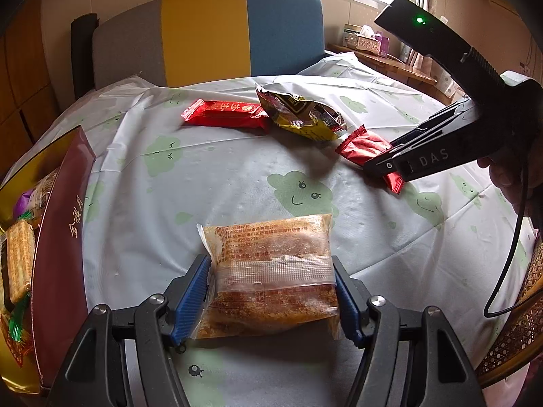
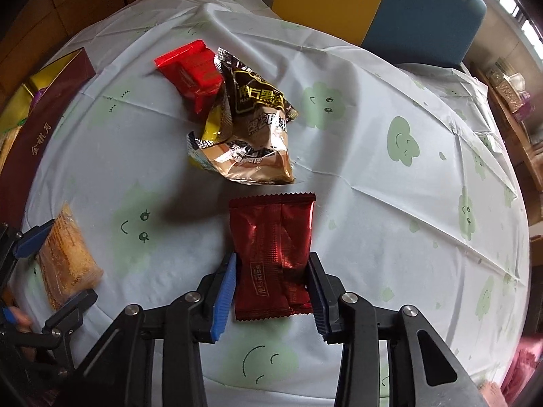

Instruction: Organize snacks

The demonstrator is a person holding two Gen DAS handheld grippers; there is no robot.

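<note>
While the left hand-held gripper (image 1: 273, 300) clamps a clear crumbly cake packet (image 1: 271, 276), the right hand-held gripper (image 2: 273, 296) pinches a glossy red foil sachet (image 2: 273, 254).

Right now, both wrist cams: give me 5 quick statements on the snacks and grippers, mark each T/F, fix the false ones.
1. The left gripper straddles a clear-wrapped brown pastry. True.
2. The right gripper has a yellow packet between its fingers. False: it is a dark red foil packet.
3. The crumpled gold-and-brown bag lies beside a bright red packet. True.
4. The maroon box holds no snacks. False: wrapped snacks show inside it.
5. The tablecloth is plain white. False: it carries green smiling cloud prints.
</note>
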